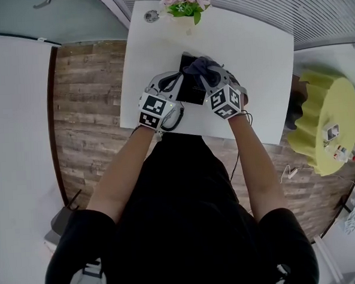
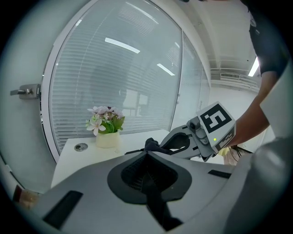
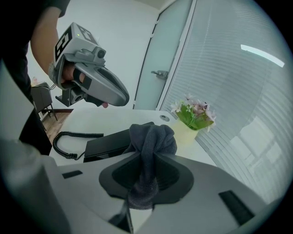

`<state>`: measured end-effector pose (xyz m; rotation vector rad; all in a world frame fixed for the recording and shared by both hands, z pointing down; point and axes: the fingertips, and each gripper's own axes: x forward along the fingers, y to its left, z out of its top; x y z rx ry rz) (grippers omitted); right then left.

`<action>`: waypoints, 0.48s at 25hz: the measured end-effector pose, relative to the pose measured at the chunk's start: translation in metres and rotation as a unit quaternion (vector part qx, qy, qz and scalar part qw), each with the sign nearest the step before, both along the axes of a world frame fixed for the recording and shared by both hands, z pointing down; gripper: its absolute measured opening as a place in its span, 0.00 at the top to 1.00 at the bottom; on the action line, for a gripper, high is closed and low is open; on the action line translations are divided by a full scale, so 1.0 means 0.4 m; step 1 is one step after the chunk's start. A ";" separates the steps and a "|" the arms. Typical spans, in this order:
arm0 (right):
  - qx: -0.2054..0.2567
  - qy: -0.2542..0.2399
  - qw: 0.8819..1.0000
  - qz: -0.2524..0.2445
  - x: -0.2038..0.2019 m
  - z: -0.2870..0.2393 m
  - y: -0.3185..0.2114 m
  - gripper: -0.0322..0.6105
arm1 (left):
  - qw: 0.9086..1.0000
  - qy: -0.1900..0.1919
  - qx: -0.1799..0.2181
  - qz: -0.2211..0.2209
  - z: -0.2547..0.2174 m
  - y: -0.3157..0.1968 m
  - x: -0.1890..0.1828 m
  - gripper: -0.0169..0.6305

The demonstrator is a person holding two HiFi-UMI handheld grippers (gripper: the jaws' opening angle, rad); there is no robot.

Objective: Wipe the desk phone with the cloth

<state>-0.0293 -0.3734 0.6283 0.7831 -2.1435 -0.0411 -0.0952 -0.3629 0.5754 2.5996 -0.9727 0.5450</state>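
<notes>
The right gripper pinches a dark cloth over the desk phone, near the front edge of the table. The left gripper, jaws together on nothing, hangs just beside. Open tabletop lies rightward; a flower pot stands at the far edge.

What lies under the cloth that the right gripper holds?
The black desk phone, on the white table. The cloth, shut in the right gripper, hides part of the phone's top.
</notes>
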 end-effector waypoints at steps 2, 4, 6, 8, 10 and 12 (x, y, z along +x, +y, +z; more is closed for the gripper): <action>-0.005 0.001 1.000 -0.002 -0.004 0.006 0.015 0.80 | 1.000 -0.003 -0.002 0.003 0.010 0.010 0.000 0.96; -0.008 0.004 1.000 -0.003 -0.006 0.013 0.028 0.80 | 1.000 -0.007 -0.004 0.006 0.021 0.020 -0.001 0.96; -0.011 0.006 1.000 -0.004 -0.008 0.021 0.041 0.80 | 1.000 -0.010 -0.008 0.008 0.032 0.030 -0.001 0.96; -0.013 0.007 1.000 -0.002 -0.010 0.027 0.052 0.81 | 1.000 -0.013 -0.011 0.011 0.044 0.041 -0.003 0.96; -0.014 0.007 1.000 0.001 -0.012 0.031 0.061 0.81 | 1.000 -0.013 -0.014 0.013 0.052 0.051 -0.005 0.96; -0.017 0.009 1.000 0.000 -0.013 0.036 0.070 0.81 | 1.000 -0.012 -0.017 0.015 0.058 0.060 -0.006 0.96</action>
